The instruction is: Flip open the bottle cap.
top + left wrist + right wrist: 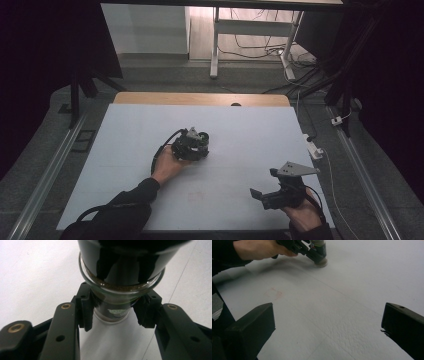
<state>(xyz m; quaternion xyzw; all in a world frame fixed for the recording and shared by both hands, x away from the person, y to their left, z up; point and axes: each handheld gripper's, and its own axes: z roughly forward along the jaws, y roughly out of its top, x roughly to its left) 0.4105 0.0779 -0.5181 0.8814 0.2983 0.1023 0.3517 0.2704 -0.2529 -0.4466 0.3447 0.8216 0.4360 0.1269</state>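
Near the middle of the high view, the left tongs (199, 142) were clamped on a glass jar (202, 138) with a dark lid, and it stood on the white counter (240, 135). In the left gripper view the pads (86, 307) pressed both sides of the jar's body below the rim. At the lower right, the right tongs (262, 187) hung wide apart, holding nothing, well away from the jar.

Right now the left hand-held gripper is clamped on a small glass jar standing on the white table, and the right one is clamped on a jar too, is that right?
Not quite. The right hand-held gripper holds nothing: the right gripper view shows its jaws wide apart over bare table. The left hand-held gripper does clamp the jar.
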